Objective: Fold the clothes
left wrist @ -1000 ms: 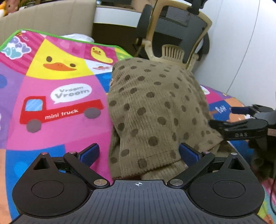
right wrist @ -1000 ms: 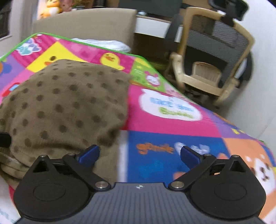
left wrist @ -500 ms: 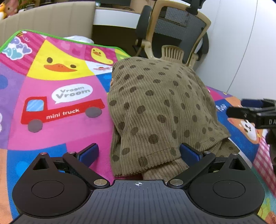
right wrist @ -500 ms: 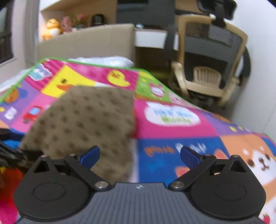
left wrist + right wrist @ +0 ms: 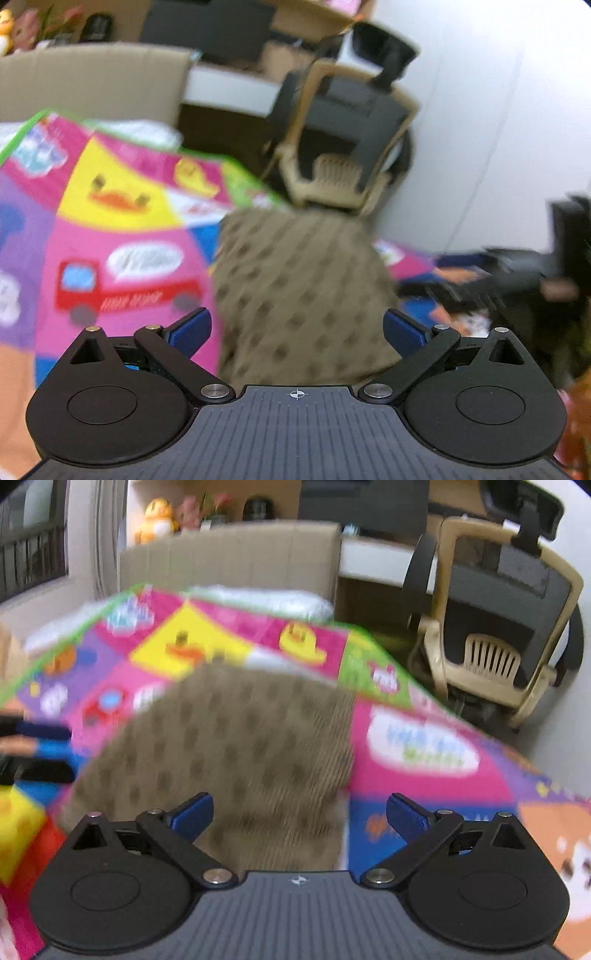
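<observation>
Left wrist view is showing the dotted brown garment [image 5: 295,295] lying folded on the play mat [image 5: 110,221]; left gripper [image 5: 297,328] and right gripper [image 5: 299,812] are gaping empty, folding seemingly nearly finished.

Room backdrop, both wrist views, motion-blurred.

Beige padded headboard [image 5: 229,557] stands upright at the far edge of the colourful cartoon play mat [image 5: 424,746]. White bedding [image 5: 258,600] lies between the two. To the right, a beige-framed office chair [image 5: 506,602] with dark mesh back and black headrest. Behind it, a white desk top [image 5: 373,559]. Plush toys [image 5: 157,518] sit above the headboard. Barred window [image 5: 33,539] at far left. Plain white wall [image 5: 498,110] on the right.
</observation>
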### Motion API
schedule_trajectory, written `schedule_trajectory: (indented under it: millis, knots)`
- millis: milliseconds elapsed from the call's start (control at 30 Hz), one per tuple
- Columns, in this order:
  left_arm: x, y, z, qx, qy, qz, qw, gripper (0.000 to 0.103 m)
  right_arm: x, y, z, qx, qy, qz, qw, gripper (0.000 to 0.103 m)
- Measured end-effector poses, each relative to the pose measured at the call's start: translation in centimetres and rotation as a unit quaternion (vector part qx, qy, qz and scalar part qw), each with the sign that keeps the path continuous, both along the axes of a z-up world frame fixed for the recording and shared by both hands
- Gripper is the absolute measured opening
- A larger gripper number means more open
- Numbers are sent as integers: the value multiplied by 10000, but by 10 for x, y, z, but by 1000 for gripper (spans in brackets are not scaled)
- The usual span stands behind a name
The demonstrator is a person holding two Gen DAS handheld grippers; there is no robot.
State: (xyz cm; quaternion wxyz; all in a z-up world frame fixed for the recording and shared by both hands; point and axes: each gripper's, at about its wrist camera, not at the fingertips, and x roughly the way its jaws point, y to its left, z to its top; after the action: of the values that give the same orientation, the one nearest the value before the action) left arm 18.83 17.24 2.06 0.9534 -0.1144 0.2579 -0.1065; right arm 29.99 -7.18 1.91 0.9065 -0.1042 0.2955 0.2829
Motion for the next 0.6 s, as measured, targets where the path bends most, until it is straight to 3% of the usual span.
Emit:
schedule_trajectory:
  millis: [100, 200, 300, 400, 500, 600]
  knots:
    - [12, -15, -3, 70, -16, -328, 9994, 102, 38, 18, 33, 389, -143, -90, 9991, 103]
    - [24, -33, -16, 292, 139, -607, 9976, 102, 81, 60, 45, 563, 65, 31, 9984, 103]
    - [28, -39, -31, 615, 273, -487, 9965, 102, 107, 107, 18, -279, 200, -117, 9993, 103]
    - [31, -29, -46, 486, 551, -340, 9967, 102, 113, 119, -33, -1263, -85, -373, 9913, 103]
    - [32, -21, -55, 348, 692, -287, 9966, 102, 120, 76, -39, -287, 609, -737, 9950, 103]
    - [31, -19, -57, 318, 692, -289, 9967, 102, 96, 45, -25, 224, 469, -726, 9960, 102]
